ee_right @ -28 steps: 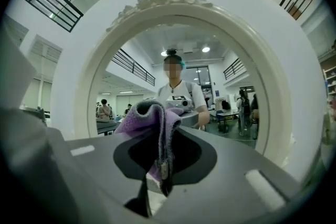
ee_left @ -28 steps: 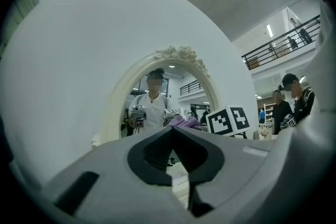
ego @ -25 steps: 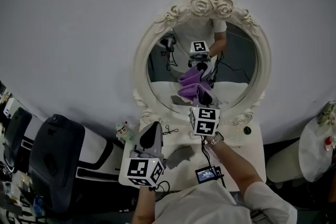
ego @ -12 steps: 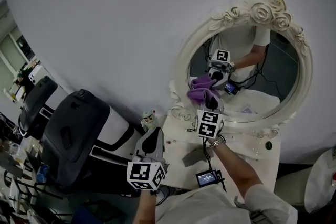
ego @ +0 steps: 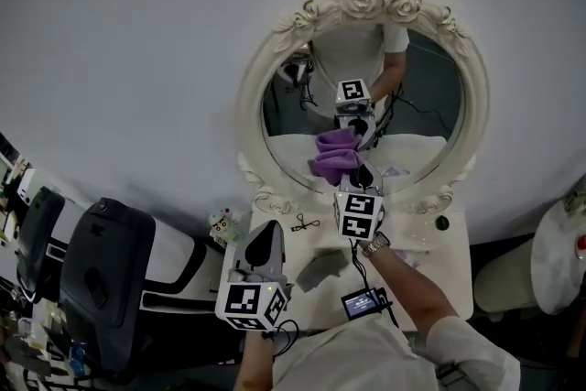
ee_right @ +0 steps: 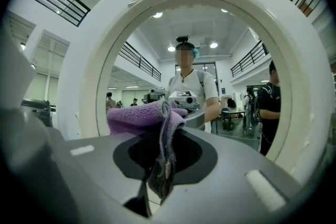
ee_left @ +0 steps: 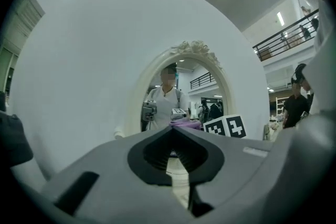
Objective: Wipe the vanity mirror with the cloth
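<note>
Right tongs (ego: 363,175) tight on purple cloth (ee_right: 137,116) at mirror (ego: 249,105); left tongs (ee_left: 172,131) closed, empty

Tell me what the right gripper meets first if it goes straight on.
Probably the vanity mirror glass, with the purple cloth held in the right gripper touching first; depth is unclear.

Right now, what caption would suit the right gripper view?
Right claw shut on a purple cloth, facing the white-framed vanity mirror.
</note>
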